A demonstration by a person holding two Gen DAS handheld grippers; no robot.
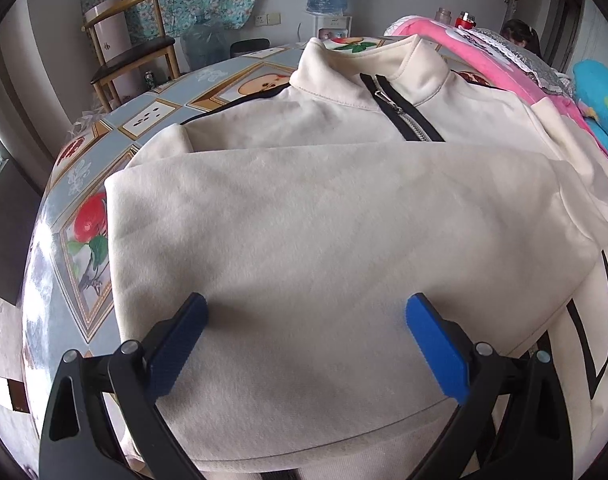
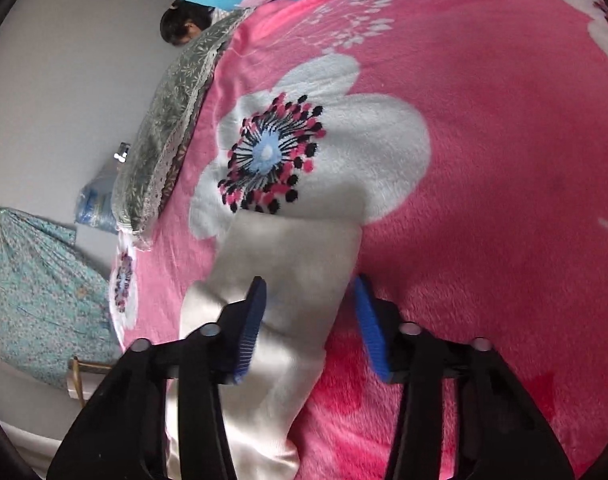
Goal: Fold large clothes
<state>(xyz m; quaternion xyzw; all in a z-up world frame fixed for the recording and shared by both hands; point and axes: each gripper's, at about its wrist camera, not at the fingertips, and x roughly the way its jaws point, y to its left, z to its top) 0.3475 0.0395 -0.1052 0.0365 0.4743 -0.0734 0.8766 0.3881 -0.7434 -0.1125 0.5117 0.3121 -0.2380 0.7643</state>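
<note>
With the left hand-held gripper (image 1: 305, 344) released above the jacket (image 1: 323, 216) on the bench (image 1: 76, 184), the right hand-held gripper (image 2: 309, 322), unclenched, straddles a sleeve (image 2: 288, 272) that may slip free unless pinched.

Both views are daylit and fairly bright, with a soft, even light and no hard-edged shadows. In the left wrist view the light comes from the left side: the glossy tablecloth (image 1: 44, 264) washes out to white glare there, and the blue fingers (image 1: 178, 344) lay faint grey shadows on the cream jacket (image 1: 323, 232). The fisheye lens bends every line – the table edge curves like a bowl, and black vignette fills the corners. The right wrist view is softer, slightly smeared with motion blur, most visibly on the cream sleeve (image 2: 292, 264) and the pink blanket (image 2: 483, 140); the wall beyond looks flat and pale.
</note>
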